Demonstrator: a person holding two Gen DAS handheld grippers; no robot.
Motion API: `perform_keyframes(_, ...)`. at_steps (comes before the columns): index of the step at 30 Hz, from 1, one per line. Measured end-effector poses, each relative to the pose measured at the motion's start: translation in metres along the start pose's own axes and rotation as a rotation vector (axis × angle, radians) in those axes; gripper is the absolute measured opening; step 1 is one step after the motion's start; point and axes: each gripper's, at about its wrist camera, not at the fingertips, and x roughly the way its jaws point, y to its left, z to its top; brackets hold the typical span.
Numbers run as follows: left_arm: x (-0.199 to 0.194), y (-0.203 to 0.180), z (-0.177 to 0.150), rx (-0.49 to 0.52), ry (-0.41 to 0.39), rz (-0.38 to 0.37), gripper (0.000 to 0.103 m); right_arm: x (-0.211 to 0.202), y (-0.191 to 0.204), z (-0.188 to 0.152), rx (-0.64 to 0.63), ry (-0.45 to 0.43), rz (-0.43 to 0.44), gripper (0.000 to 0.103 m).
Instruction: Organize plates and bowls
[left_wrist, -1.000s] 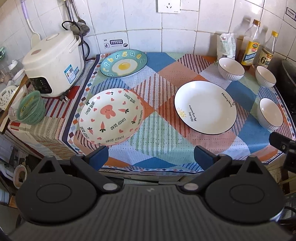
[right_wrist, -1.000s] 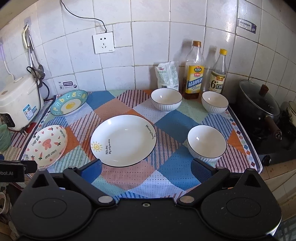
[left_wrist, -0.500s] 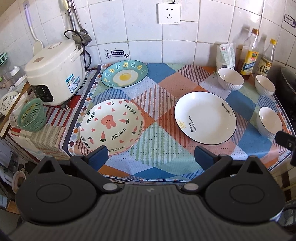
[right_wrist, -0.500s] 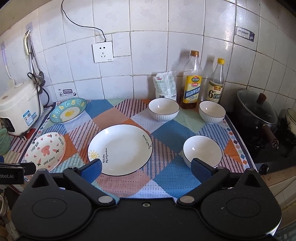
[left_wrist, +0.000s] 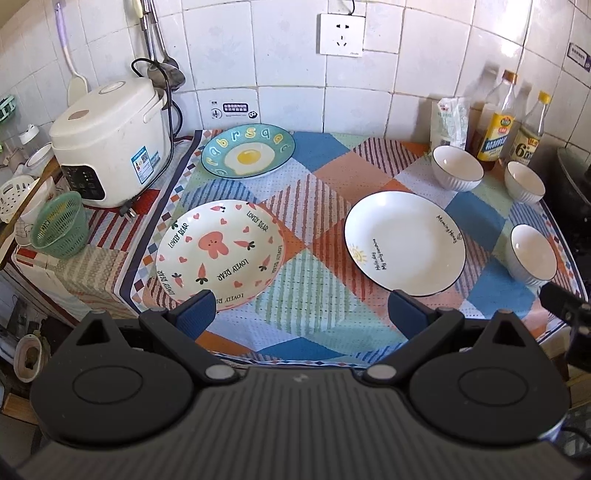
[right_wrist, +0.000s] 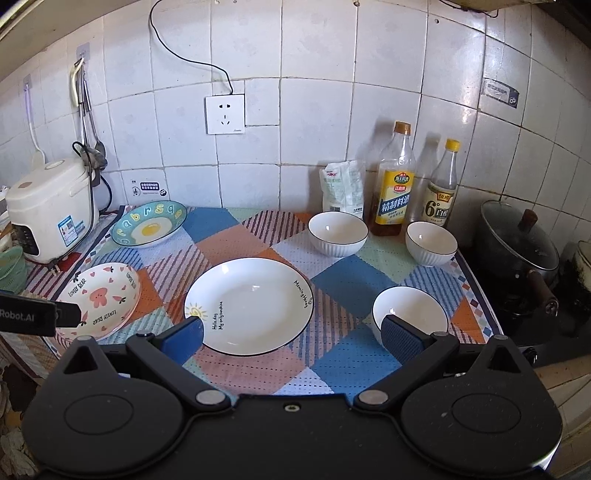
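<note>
Both tools hang wide open and empty above the near edge of the patchwork tablecloth. The left gripper sits low in its frame, its blue fingertips spread apart, one overlapping the near rim of the bunny plate at lower left, the other just below the white plate at centre right. In the upper centre of that frame the egg plate lies near the tiled wall, with the rice cooker at upper left and a green basket below it. The right gripper is likewise spread, holding nothing; its left fingertip overlaps the near rim of the white plate in the frame's centre, its right fingertip overlaps the near bowl at lower right. Two more bowls stand apart toward the wall: the middle bowl and the far-right bowl, both just in front of two bottles. A lidded pot sits at the right edge. All plates and bowls lie separate, none stacked.
</note>
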Motion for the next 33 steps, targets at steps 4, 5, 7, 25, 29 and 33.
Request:
perform_keyframes(4, 0.000, 0.002, 0.001, 0.004, 0.015, -0.020, 0.101, -0.001, -0.002, -0.002, 0.010, -0.006, -0.002, 0.103)
perform_keyframes(5, -0.001, 0.002, 0.002, 0.001, 0.016, -0.025, 0.101, -0.001, -0.003, -0.002, 0.014, -0.009, 0.003, 0.103)
perform_keyframes(7, -0.002, 0.000, 0.002, -0.002, 0.015, -0.027, 0.101, -0.002, -0.004, -0.003, 0.021, -0.016, 0.023, 0.103)
perform_keyframes(25, 0.010, -0.002, 0.008, 0.048, 0.038, 0.013, 0.101, 0.000, -0.001, -0.006, 0.029, -0.060, 0.078, 0.103)
perform_keyframes(29, 0.016, 0.001, 0.019, 0.038, 0.062, -0.022, 0.101, 0.002, 0.002, -0.009, -0.014, -0.099, 0.151, 0.103)
perform_keyframes(33, 0.021, 0.004, 0.029, 0.038, 0.061, -0.056, 0.101, -0.003, 0.018, -0.008, -0.112, -0.139, 0.225, 0.103)
